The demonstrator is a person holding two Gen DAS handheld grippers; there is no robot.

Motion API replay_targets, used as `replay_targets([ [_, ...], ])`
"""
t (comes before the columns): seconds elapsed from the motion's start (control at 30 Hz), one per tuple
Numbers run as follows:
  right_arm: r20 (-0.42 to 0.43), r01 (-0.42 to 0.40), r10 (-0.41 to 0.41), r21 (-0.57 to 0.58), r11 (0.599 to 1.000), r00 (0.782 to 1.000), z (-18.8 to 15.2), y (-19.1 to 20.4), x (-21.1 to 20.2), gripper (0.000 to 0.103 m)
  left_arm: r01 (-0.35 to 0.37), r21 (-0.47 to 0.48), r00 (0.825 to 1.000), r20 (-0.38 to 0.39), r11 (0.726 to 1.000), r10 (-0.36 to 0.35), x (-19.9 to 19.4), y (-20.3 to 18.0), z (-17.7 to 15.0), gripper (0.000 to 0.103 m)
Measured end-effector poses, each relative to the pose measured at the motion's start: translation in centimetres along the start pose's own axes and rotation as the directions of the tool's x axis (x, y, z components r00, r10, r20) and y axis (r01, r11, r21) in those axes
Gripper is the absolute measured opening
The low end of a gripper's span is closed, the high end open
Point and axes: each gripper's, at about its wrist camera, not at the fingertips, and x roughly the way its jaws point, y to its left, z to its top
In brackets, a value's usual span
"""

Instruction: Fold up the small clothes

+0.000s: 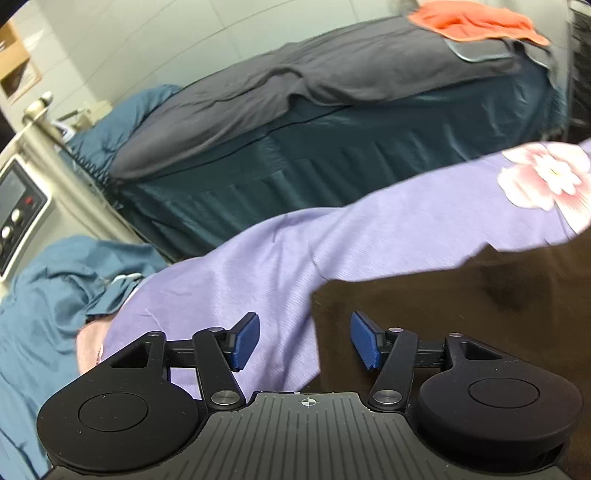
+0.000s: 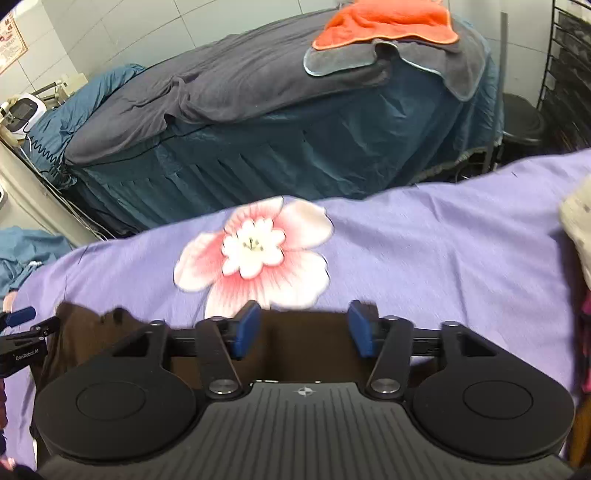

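Right wrist view is showing the right tongs [image 2: 303,328] gaping, gripping nothing, hanging over the far edge of the dark brown garment [image 2: 295,343] that is lying flat on the purple flowered sheet [image 2: 424,240]. Garment is running left-right under both tongs; the left tongs [image 1: 304,341], also released, are sitting at its left edge [image 1: 443,314], nearer that corner. Garment's near part is getting cut off by the tool bodies; type unclear. Beyond, a bed [image 2: 295,147] with an orange towel [image 2: 388,22].
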Motion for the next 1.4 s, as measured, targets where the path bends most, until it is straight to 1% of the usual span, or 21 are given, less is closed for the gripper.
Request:
replay_targets([
  [0.2,-0.051,0.004,-0.001,0.049,0.999,0.999,-3.6,-1.3,-1.5,0.065,0.058,0.004,0.998,0.006,0.998,-0.058,-2.1,-1.6,-0.6,0.103],
  [0.27,-0.055,-0.001,0.006,0.081,0.997,0.998,-4.7,-2.0,-2.6,0.065,0.087,0.005,0.996,0.001,0.996,-0.087,-2.8,-2.3,-0.8,0.103],
  [0.4,-0.054,-0.026,0.034,0.151,0.988,0.998,-7.2,-3.5,-5.2,0.068,0.151,0.021,0.989,-0.007,0.988,-0.151,-5.0,-4.4,-1.6,0.103],
  [0.47,-0.061,-0.029,0.040,0.177,0.984,0.997,-8.6,-4.4,-6.6,0.071,0.196,0.044,0.980,0.009,0.980,-0.197,-6.9,-6.0,-2.8,0.103],
  [0.53,-0.077,-0.028,0.043,0.186,0.982,0.996,-10.4,-5.3,-8.0,0.071,0.253,0.111,0.966,0.026,0.961,-0.257,-9.3,-8.3,-4.7,0.103],
  [0.6,-0.100,-0.007,0.027,0.191,0.981,0.995,-12.4,-6.4,-9.4,0.071,0.295,0.216,0.950,0.037,0.931,-0.309,-11.6,-11.3,-7.0,0.103],
  [0.63,-0.109,0.001,0.021,0.200,0.980,0.994,-13.5,-7.0,-10.0,0.071,0.310,0.274,0.942,0.039,0.911,-0.332,-12.7,-12.9,-8.1,0.103],
  [0.7,-0.127,0.022,0.008,0.236,0.972,0.992,-15.7,-8.4,-11.2,0.072,0.328,0.391,0.927,0.042,0.860,-0.372,-14.6,-16.3,-10.2,0.103],
  [0.77,-0.142,0.036,0.004,0.282,0.959,0.990,-17.6,-9.7,-12.3,0.073,0.315,0.488,0.921,0.049,0.814,-0.386,-16.0,-19.7,-11.8,0.103],
  [0.87,-0.149,0.038,0.013,0.335,0.942,0.989,-19.9,-11.0,-13.8,0.073,0.282,0.597,0.909,0.083,0.751,-0.408,-17.3,-24.1,-13.3,0.103],
  [0.93,-0.144,0.028,0.024,0.352,0.935,0.989,-20.9,-11.3,-14.5,0.073,0.224,0.679,0.907,0.117,0.700,-0.404,-17.8,-27.0,-14.4,0.103],
  [0.97,-0.137,0.025,0.026,0.359,0.933,0.990,-21.3,-11.5,-15.0,0.073,0.186,0.712,0.909,0.135,0.677,-0.393,-17.8,-28.1,-14.8,0.103],
  [1.0,-0.130,0.023,0.027,0.364,0.931,0.991,-21.6,-11.6,-15.4,0.074,0.135,0.738,0.910,0.172,0.661,-0.378,-17.9,-29.2,-15.2,0.103],
  [1.03,-0.123,0.020,0.028,0.369,0.929,0.992,-21.9,-11.8,-15.8,0.074,0.096,0.753,0.906,0.205,0.651,-0.370,-17.9,-29.9,-15.5,0.103],
  [1.07,-0.117,0.017,0.029,0.376,0.926,0.993,-22.1,-12.0,-16.1,0.074,0.071,0.762,0.904,0.224,0.643,-0.364,-17.8,-30.6,-15.5,0.103],
  [1.13,-0.102,-0.002,0.043,0.374,0.927,0.994,-22.2,-12.1,-16.5,0.075,0.051,0.766,0.902,0.240,0.641,-0.358,-17.7,-31.8,-14.9,0.103],
  [1.23,-0.075,-0.017,0.045,0.340,0.940,0.996,-22.1,-12.3,-17.3,0.077,0.054,0.759,0.902,0.241,0.648,-0.357,-17.2,-33.3,-13.4,0.103],
  [1.3,-0.056,-0.015,0.036,0.331,0.943,0.998,-21.9,-12.8,-17.8,0.078,0.054,0.761,0.906,0.235,0.647,-0.352,-16.8,-34.6,-12.4,0.103],
  [1.4,-0.038,-0.010,0.024,0.345,0.938,0.999,-21.6,-13.8,-18.1,0.078,0.031,0.754,0.914,0.244,0.656,-0.325,-16.4,-36.0,-11.0,0.103],
])
